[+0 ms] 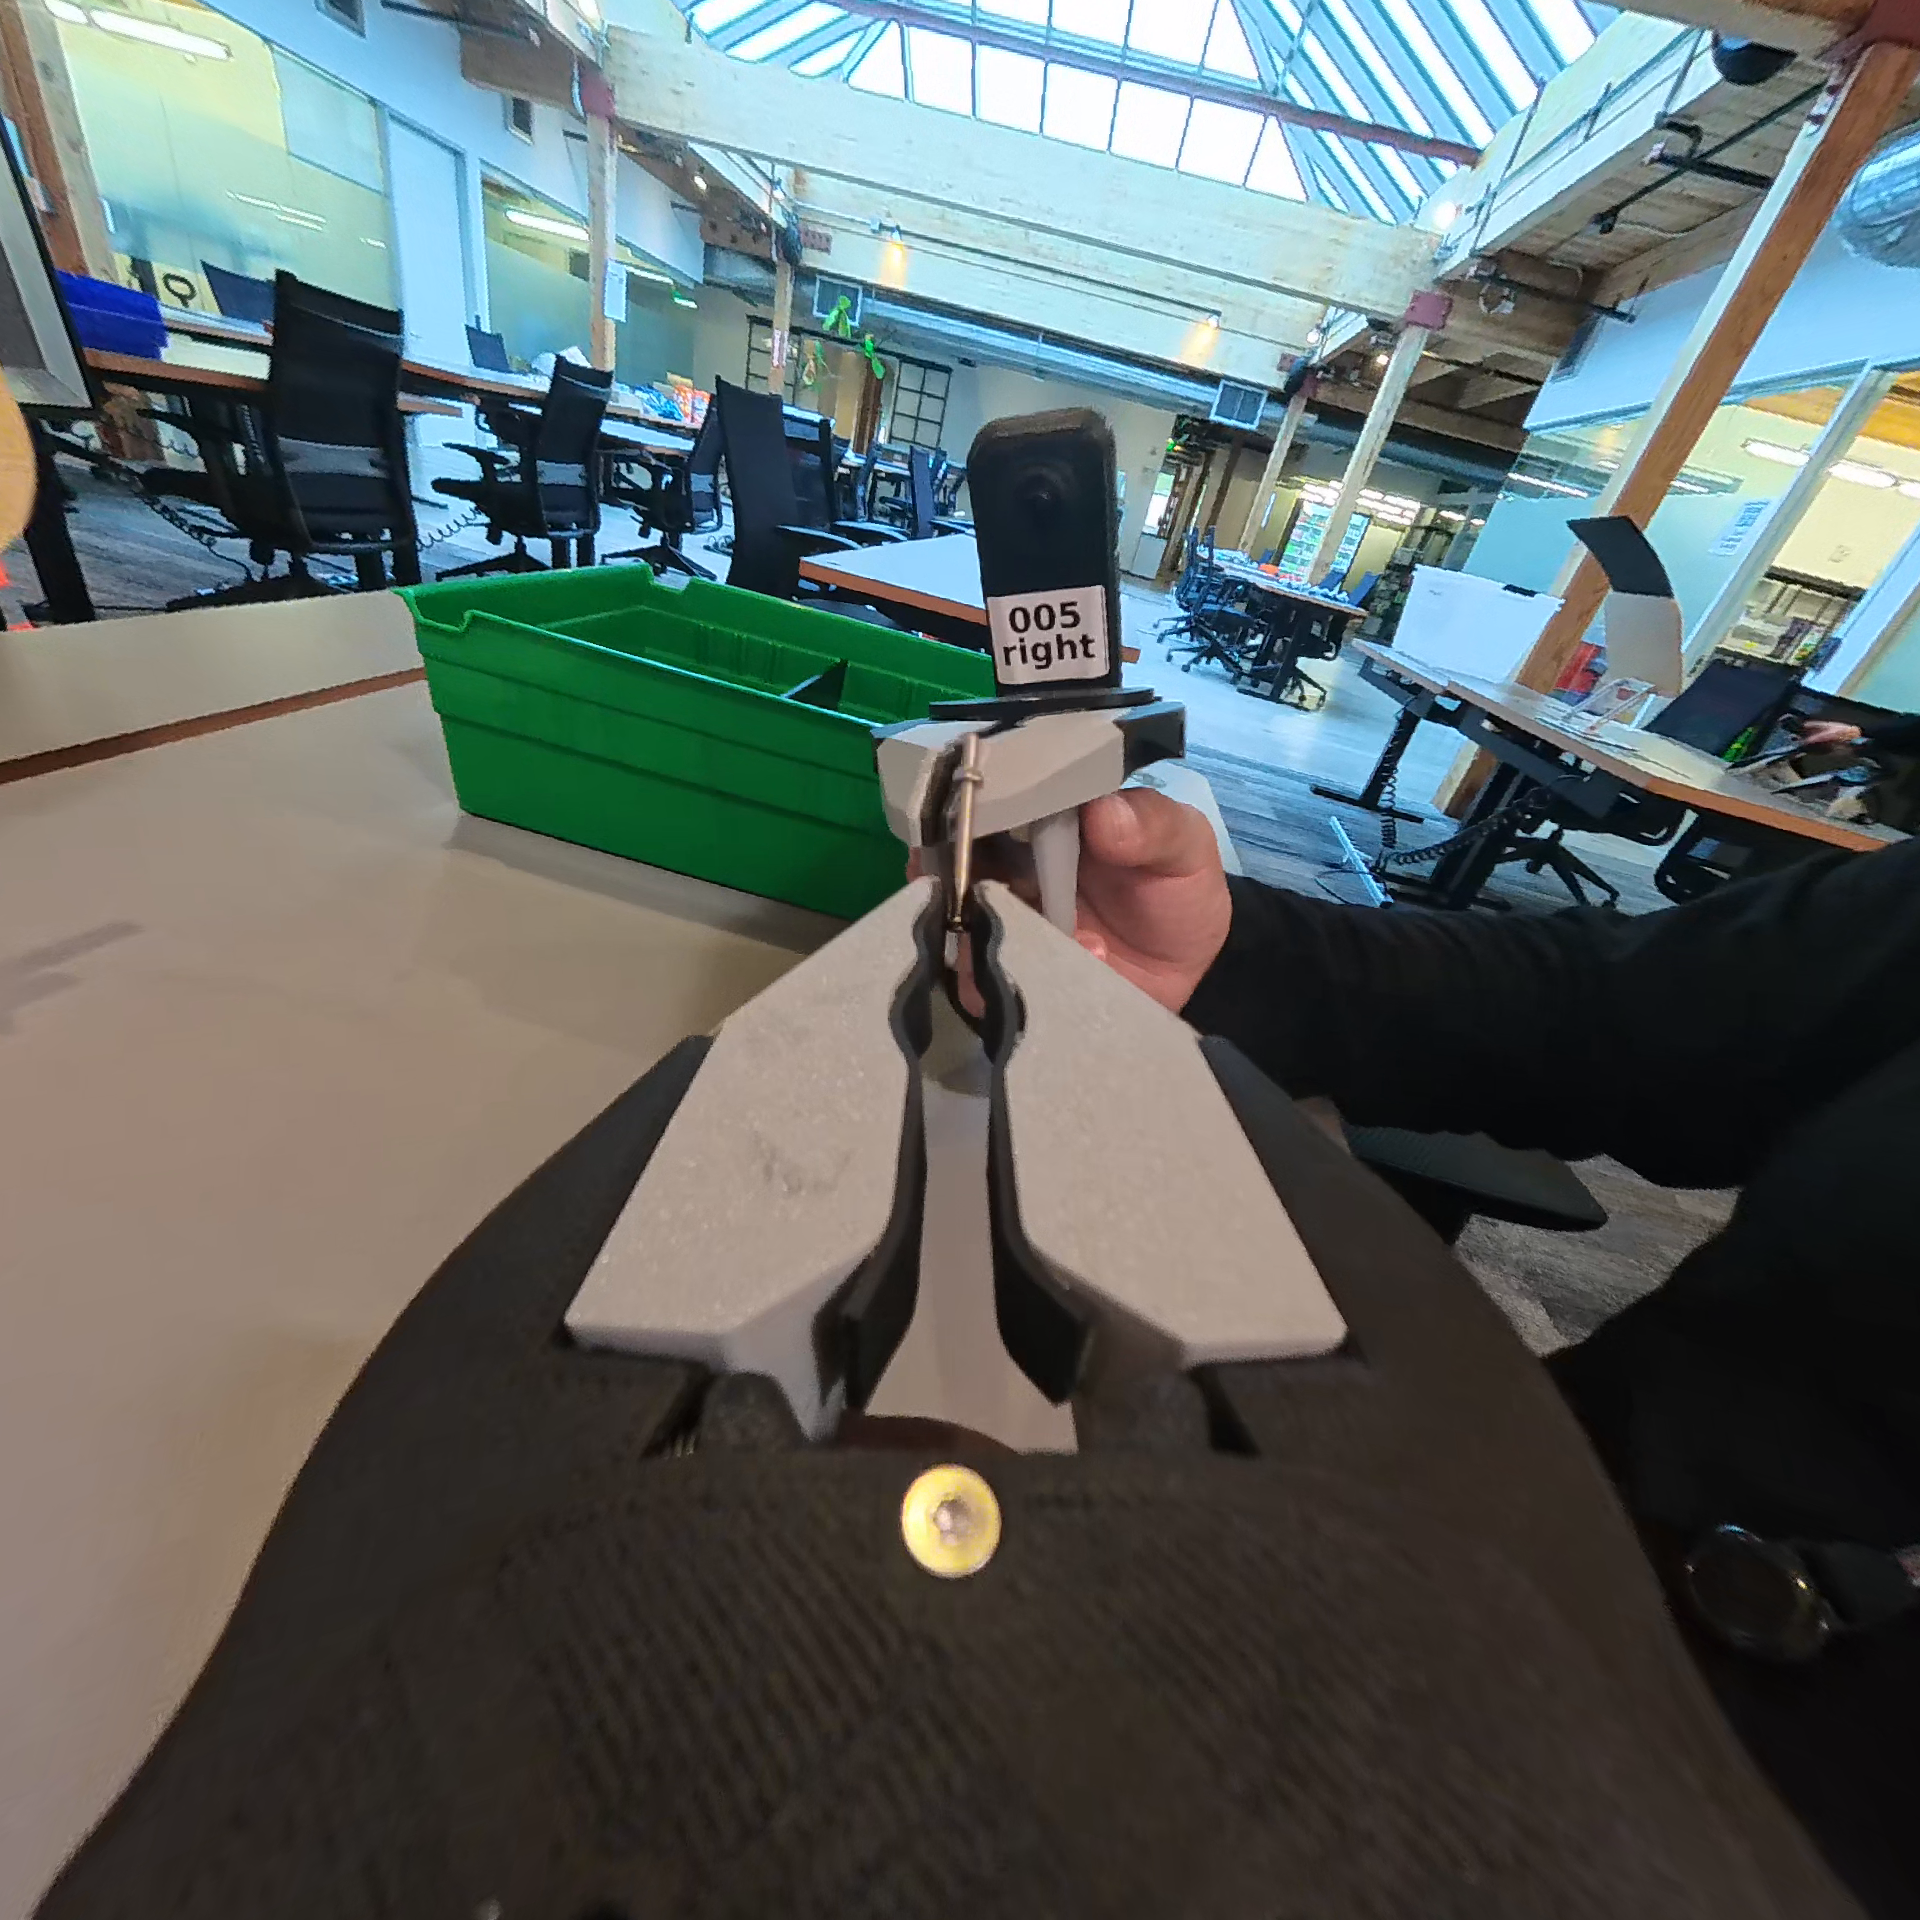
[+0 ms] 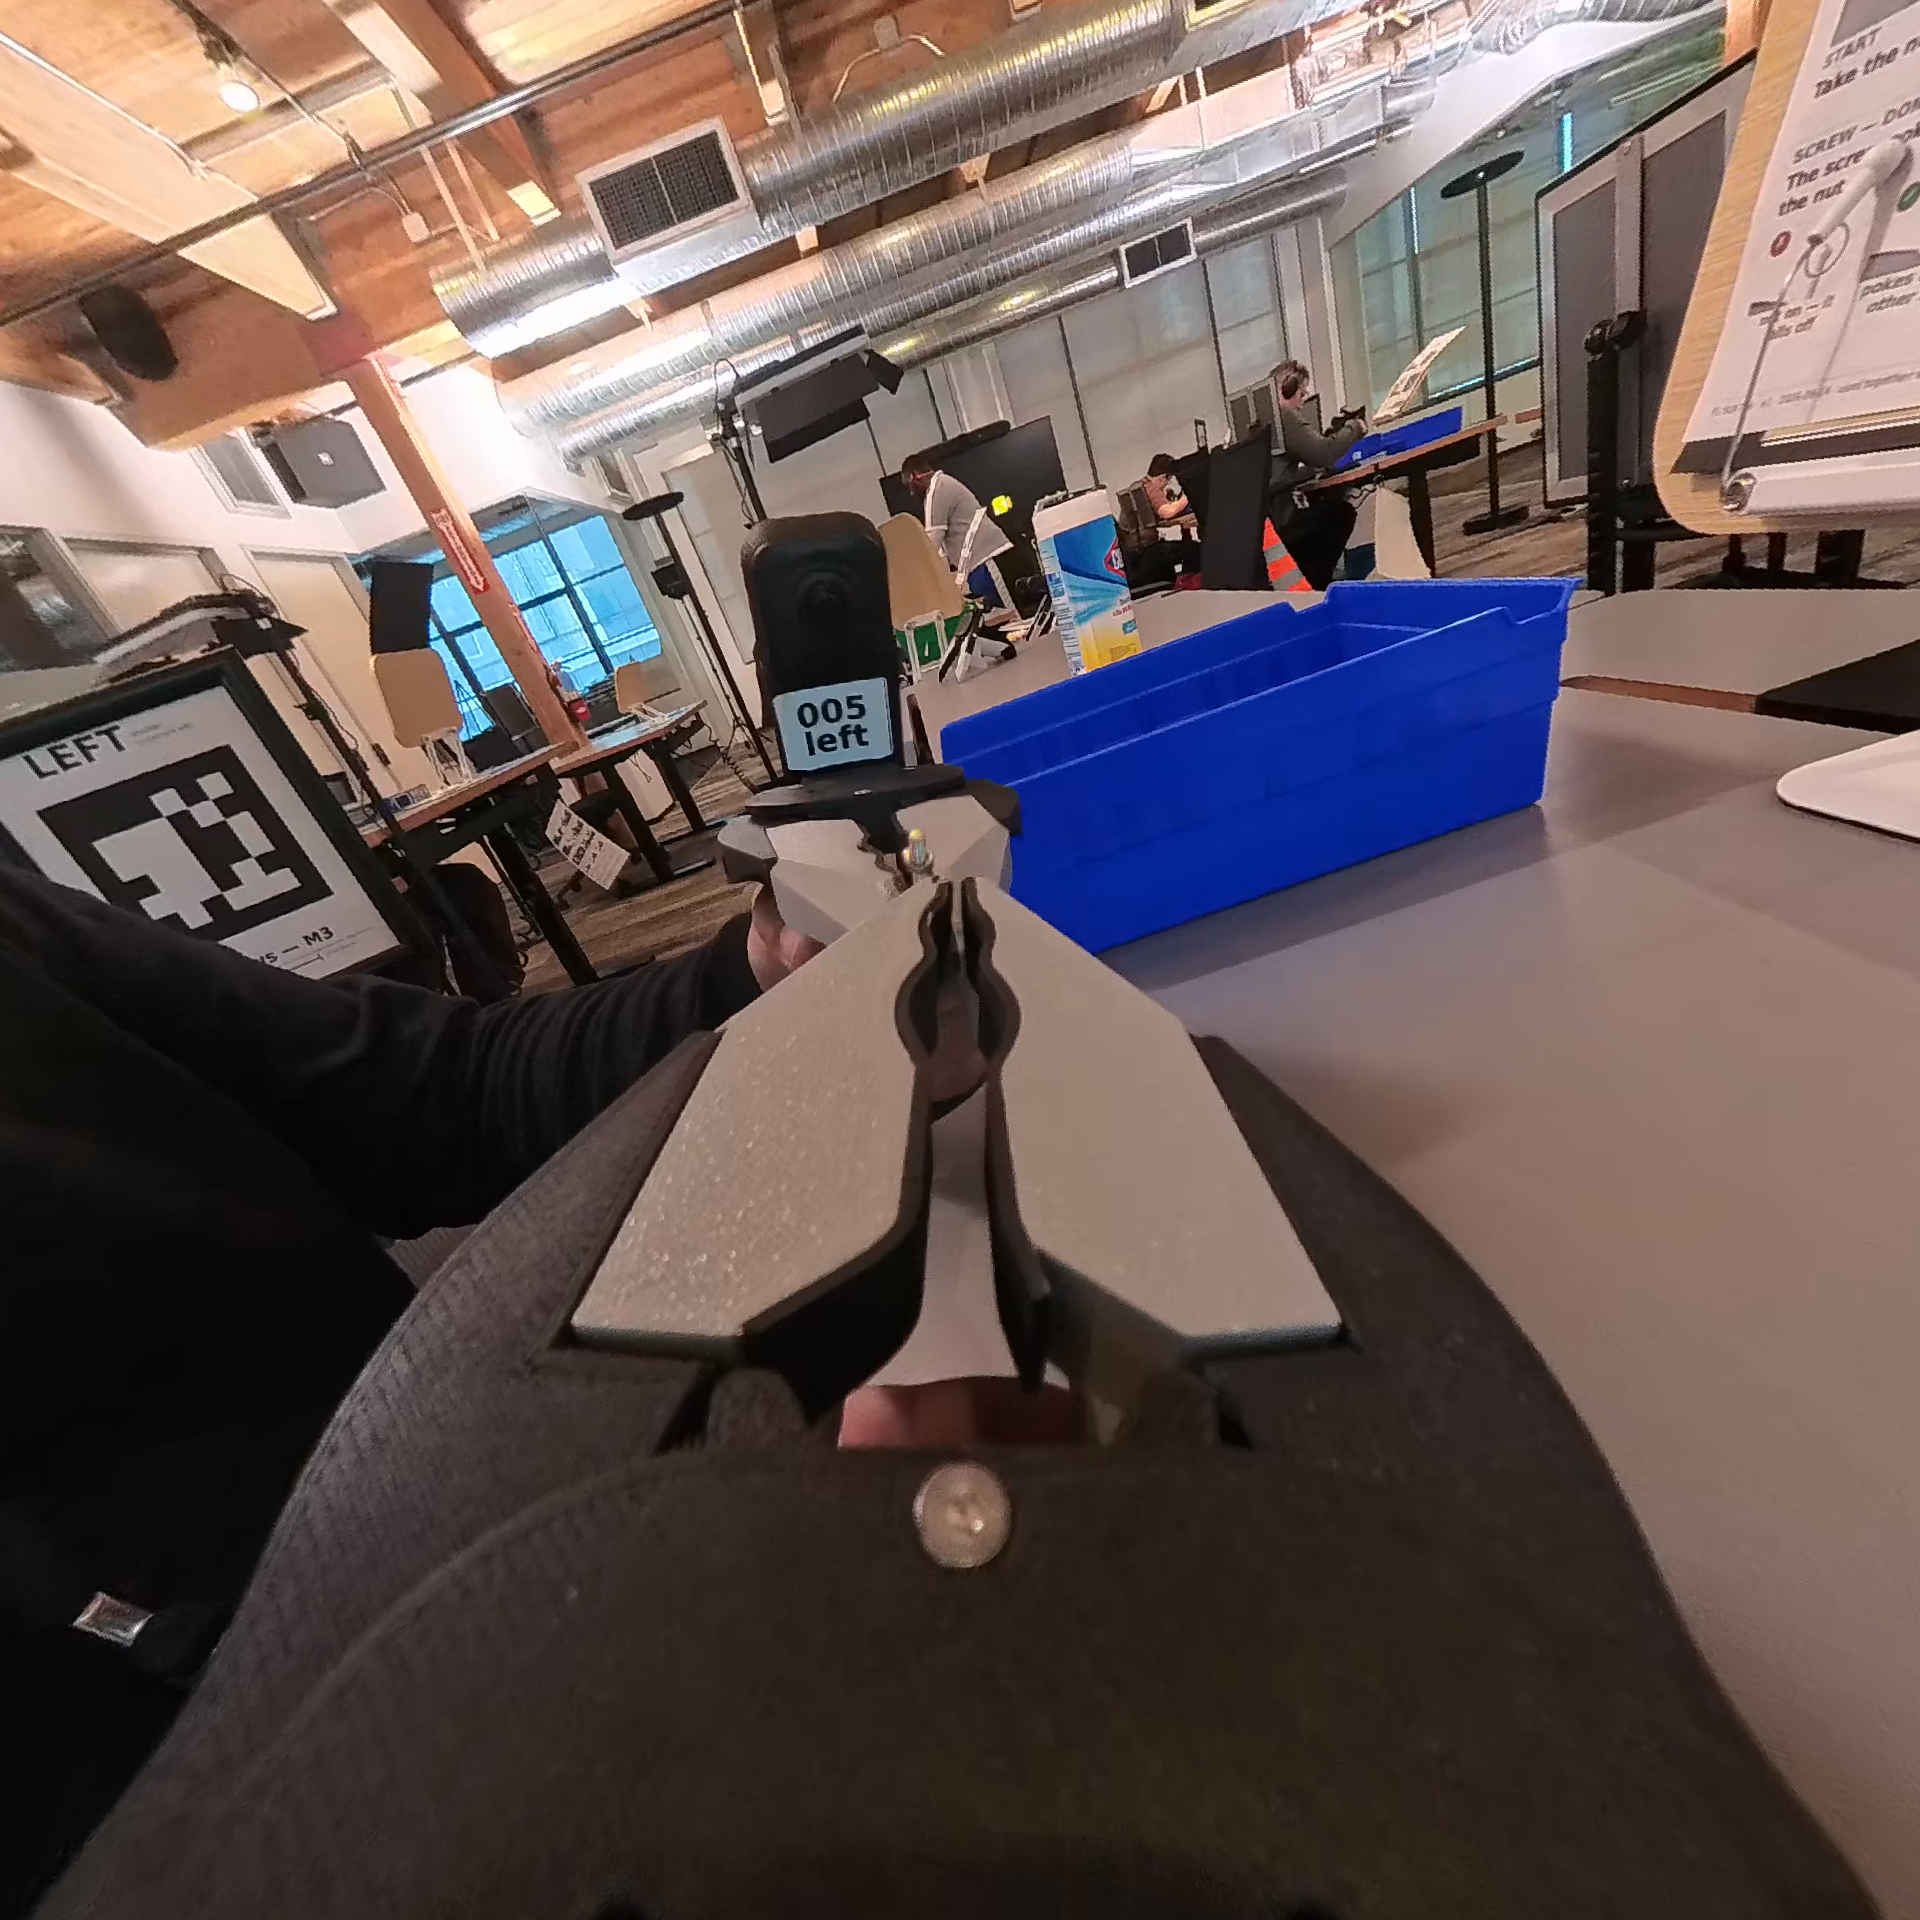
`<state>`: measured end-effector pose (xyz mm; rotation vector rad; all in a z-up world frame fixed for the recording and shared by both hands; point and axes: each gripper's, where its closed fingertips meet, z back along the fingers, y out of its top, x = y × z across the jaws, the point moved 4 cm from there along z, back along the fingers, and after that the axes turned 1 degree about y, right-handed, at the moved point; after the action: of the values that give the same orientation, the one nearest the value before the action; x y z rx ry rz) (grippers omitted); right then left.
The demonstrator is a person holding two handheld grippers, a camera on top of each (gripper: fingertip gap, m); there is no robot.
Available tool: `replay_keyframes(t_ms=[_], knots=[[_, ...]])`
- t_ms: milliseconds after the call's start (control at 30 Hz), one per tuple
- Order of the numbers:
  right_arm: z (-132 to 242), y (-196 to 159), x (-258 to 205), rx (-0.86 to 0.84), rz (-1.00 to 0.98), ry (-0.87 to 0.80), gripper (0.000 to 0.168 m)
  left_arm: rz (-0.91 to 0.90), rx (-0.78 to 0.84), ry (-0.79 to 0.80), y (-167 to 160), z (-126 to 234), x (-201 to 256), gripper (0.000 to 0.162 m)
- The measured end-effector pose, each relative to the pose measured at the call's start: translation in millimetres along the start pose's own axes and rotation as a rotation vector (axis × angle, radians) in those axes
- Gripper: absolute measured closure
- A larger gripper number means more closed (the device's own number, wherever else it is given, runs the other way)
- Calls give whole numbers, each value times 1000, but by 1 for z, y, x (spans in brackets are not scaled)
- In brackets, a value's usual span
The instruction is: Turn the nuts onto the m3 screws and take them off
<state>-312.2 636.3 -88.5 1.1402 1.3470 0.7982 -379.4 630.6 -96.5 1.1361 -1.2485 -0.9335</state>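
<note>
The two grippers meet tip to tip above the table edge. My left gripper [image 1: 956, 920] is shut on the lower end of a thin metal screw [image 1: 964, 831] that stands almost upright. A small nut [image 1: 971, 774] sits near the screw's upper end, against the closed fingertips of the right gripper [image 1: 940, 805]. In the right wrist view my right gripper [image 2: 951, 902] is shut at the screw, just below the nut and screw tip [image 2: 920, 844]. Whether its pads pinch the nut or the thread is hard to tell. The left gripper [image 2: 883, 862] faces it.
A green bin [image 1: 665, 748] stands on the grey table [image 1: 260, 1039] behind the left gripper's tips. A blue bin [image 2: 1278, 727] stands on the table [image 2: 1558, 1091] ahead of the right gripper, with a wipes canister [image 2: 1086, 582] behind it. A framed marker sign [image 2: 177, 831] stands at the left. Left and right tips are no more than a few centimetres apart.
</note>
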Motion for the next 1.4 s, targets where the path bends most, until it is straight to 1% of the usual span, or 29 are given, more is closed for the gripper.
replay_keyframes(t_ms=[133,367,533,933,1200,1333,1400], knots=[[1,2,-1,11,-2,13,168,5,28,2,3,2,-1,161],[0,3,-5,12,16,25,168,19,28,14,2,2,-4,161],[0,3,-5,21,0,26,166,22,0,4,-2,-2,-2,161],[-9,-7,-6,-44,1,25,168,-4,-88,-15,-16,-11,4,160],[-6,-6,-3,-46,10,4,168,-5,-89,15,-15,-9,0,160],[-7,-7,-4,-44,-7,21,161,-2,-94,9,-16,-10,1,161],[-8,-8,-3,-53,3,7,166,1,-99,2,-17,-10,2,161]])
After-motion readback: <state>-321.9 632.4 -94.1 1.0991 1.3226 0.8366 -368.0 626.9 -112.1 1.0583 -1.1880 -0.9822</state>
